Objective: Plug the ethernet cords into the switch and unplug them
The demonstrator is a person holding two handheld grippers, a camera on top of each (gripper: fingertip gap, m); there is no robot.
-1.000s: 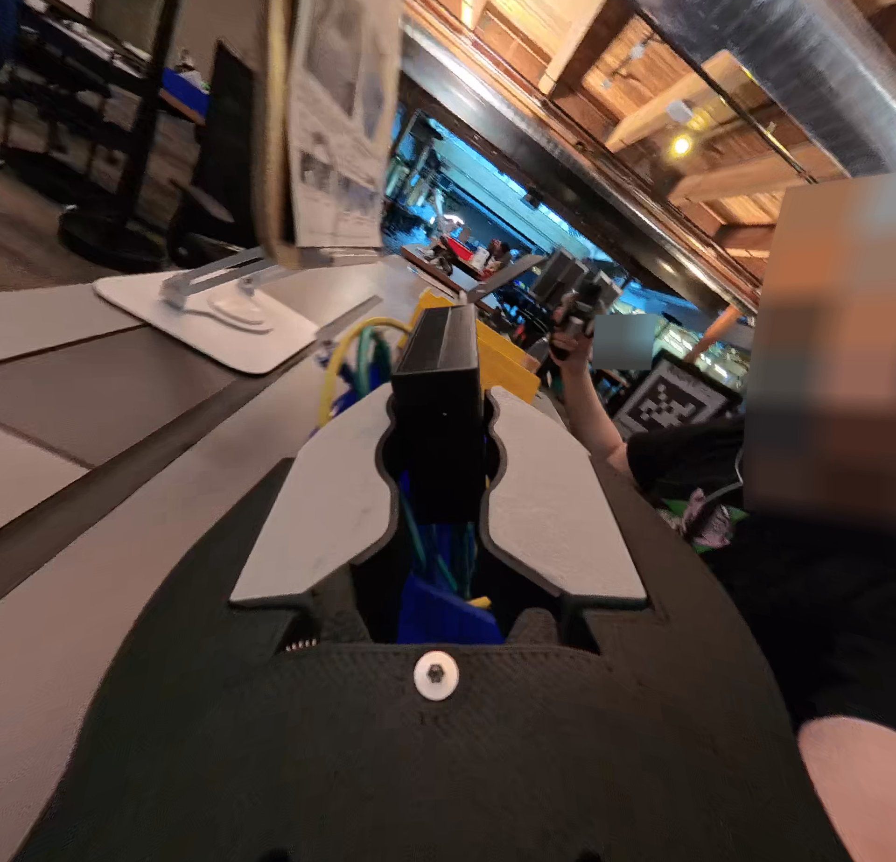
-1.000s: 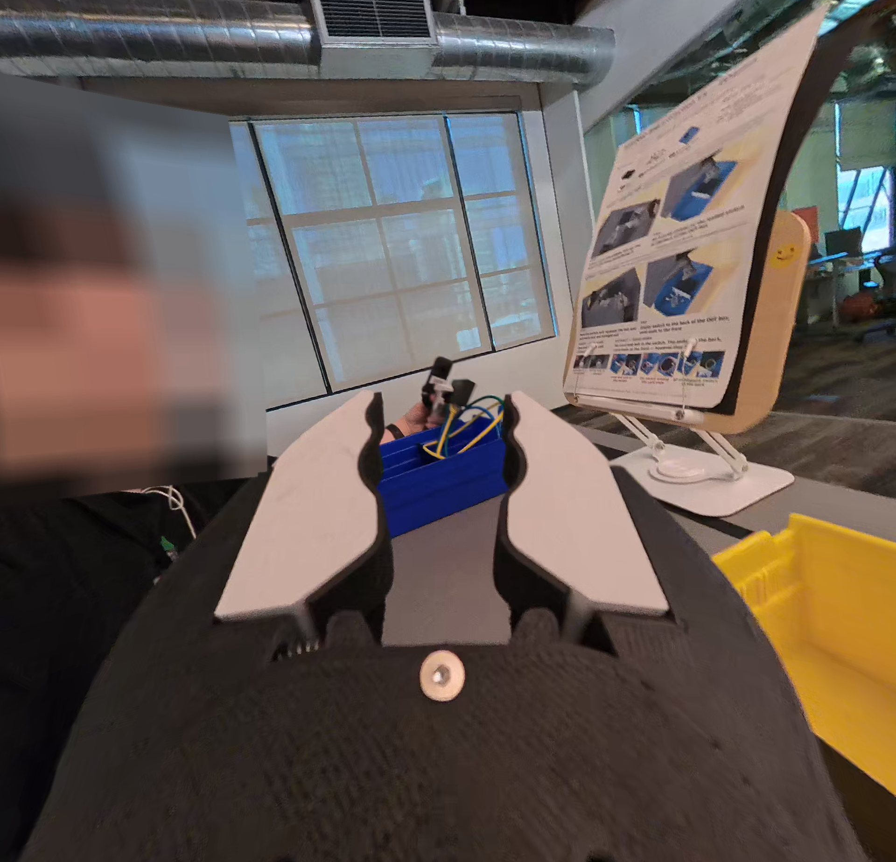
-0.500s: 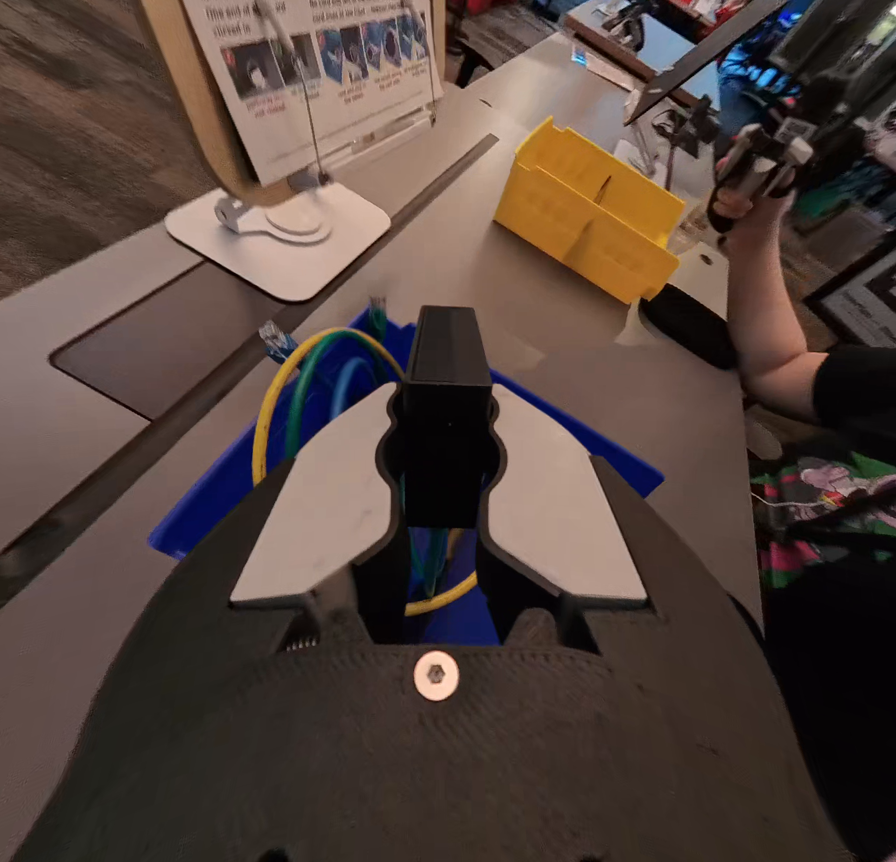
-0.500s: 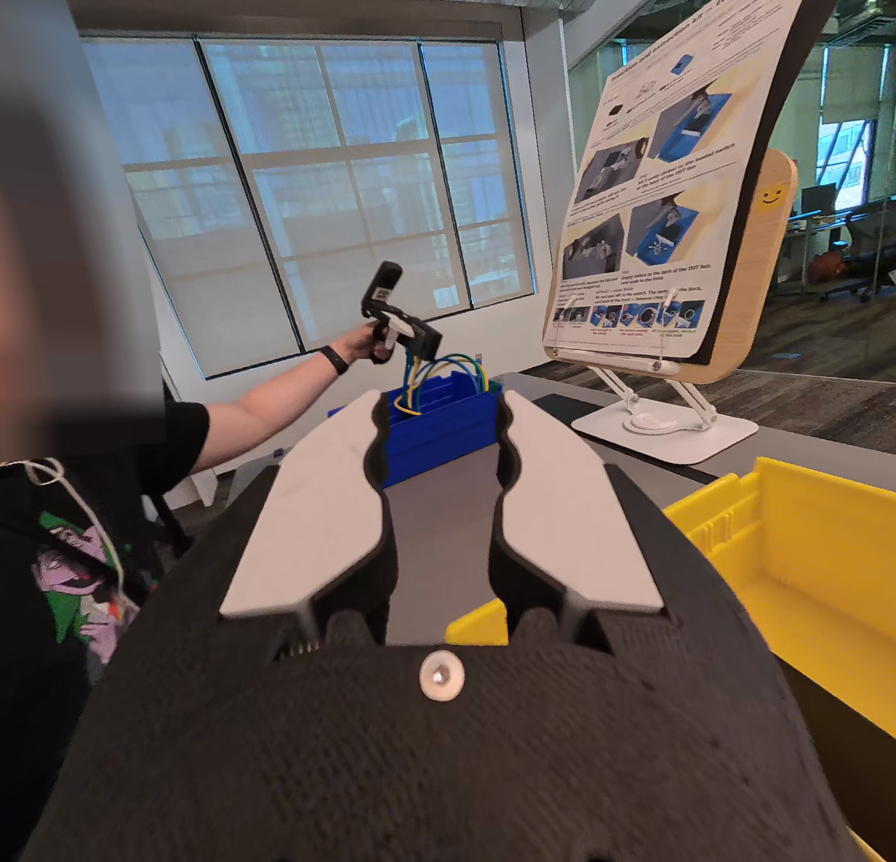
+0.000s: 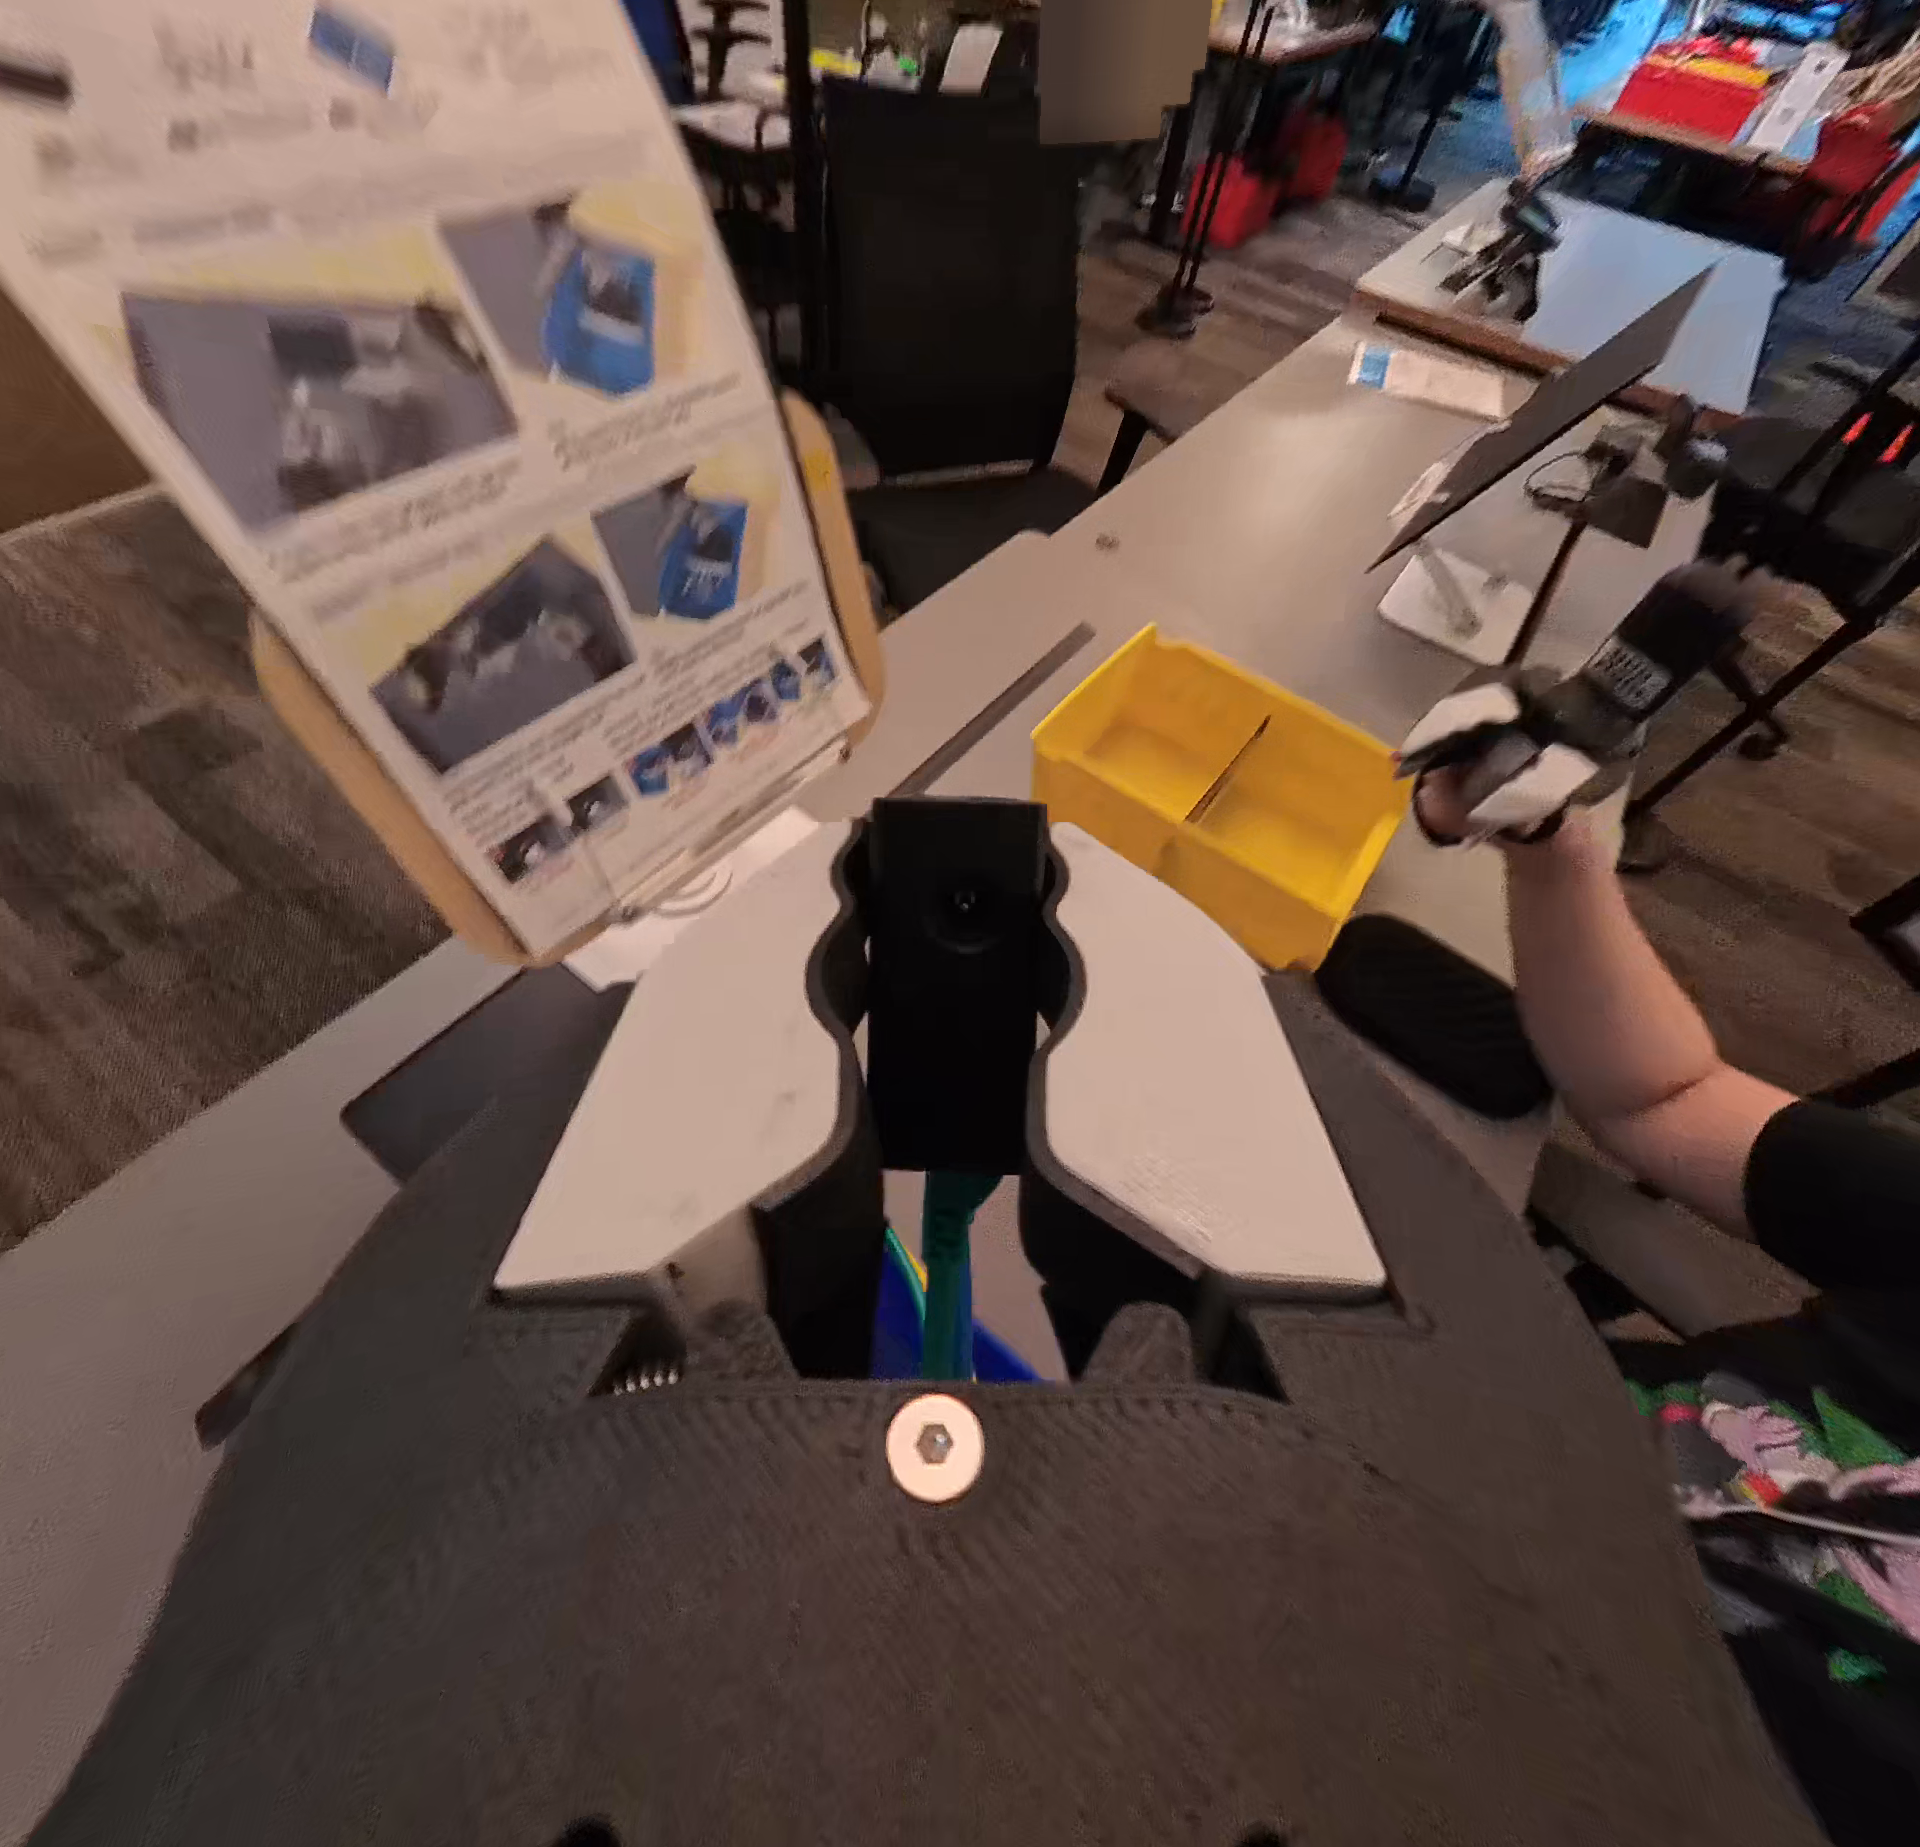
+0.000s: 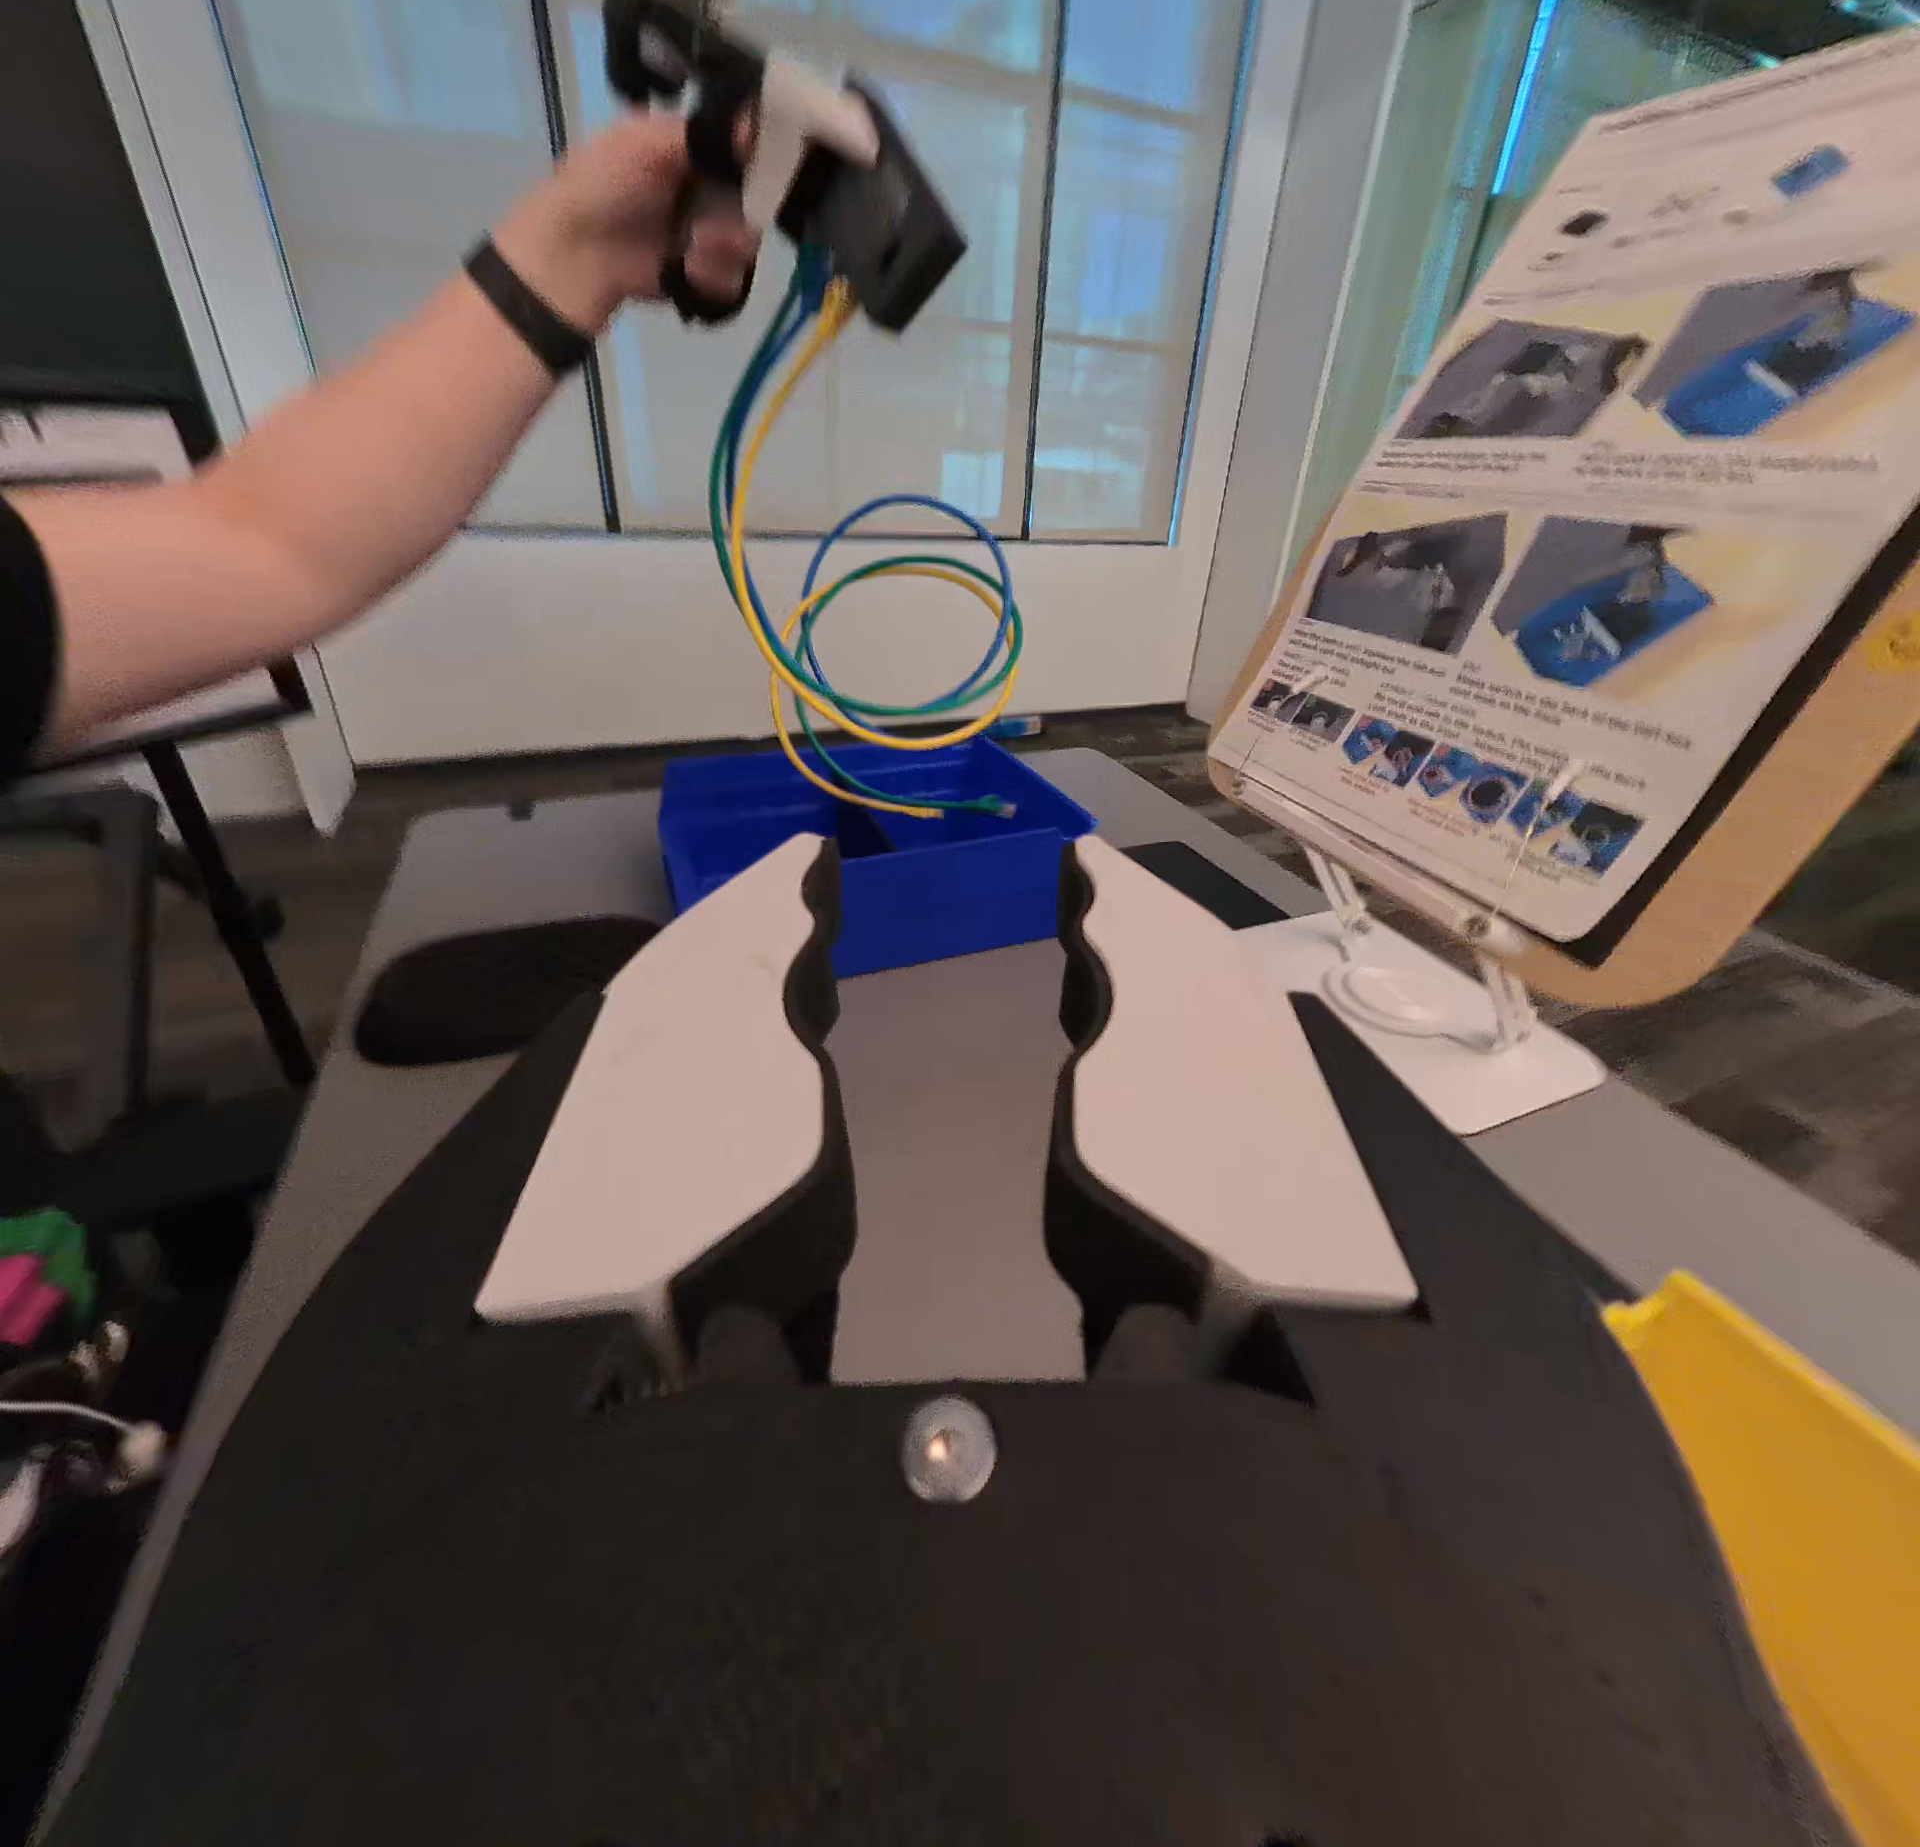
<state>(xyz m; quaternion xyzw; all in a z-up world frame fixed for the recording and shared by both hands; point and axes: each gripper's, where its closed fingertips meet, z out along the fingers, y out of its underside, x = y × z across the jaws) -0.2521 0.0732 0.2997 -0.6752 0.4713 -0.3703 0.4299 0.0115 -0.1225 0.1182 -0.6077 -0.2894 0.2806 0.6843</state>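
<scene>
My left gripper point(image 5: 951, 862) is shut on the black switch point(image 5: 951, 1008), held upright between its jaws. A green cord point(image 5: 948, 1267) hangs from the switch's underside. In the right wrist view the left gripper point(image 6: 800, 145) holds the switch point(image 6: 899, 234) high in the air. Blue, green and yellow ethernet cords point(image 6: 904, 644) are plugged into it. They hang in loops, and their free ends dangle at the blue bin point(image 6: 935, 893). My right gripper point(image 6: 945, 862) is open and empty above the grey table, short of the blue bin. It also shows in the left wrist view point(image 5: 1507, 769), raised beside the yellow bin.
A yellow divided bin point(image 5: 1216, 810) stands on the table to the right; its corner shows in the right wrist view point(image 6: 1787, 1506). An instruction board on a white stand point(image 6: 1558, 571) stands behind the bins. A black pad point(image 6: 488, 987) lies by the table's near edge. Tip to tip, the grippers are about 40 cm apart.
My left gripper has lifted the switch high, drawing the cords up out of the blue bin. My right gripper has tilted down towards the table and stays open.
</scene>
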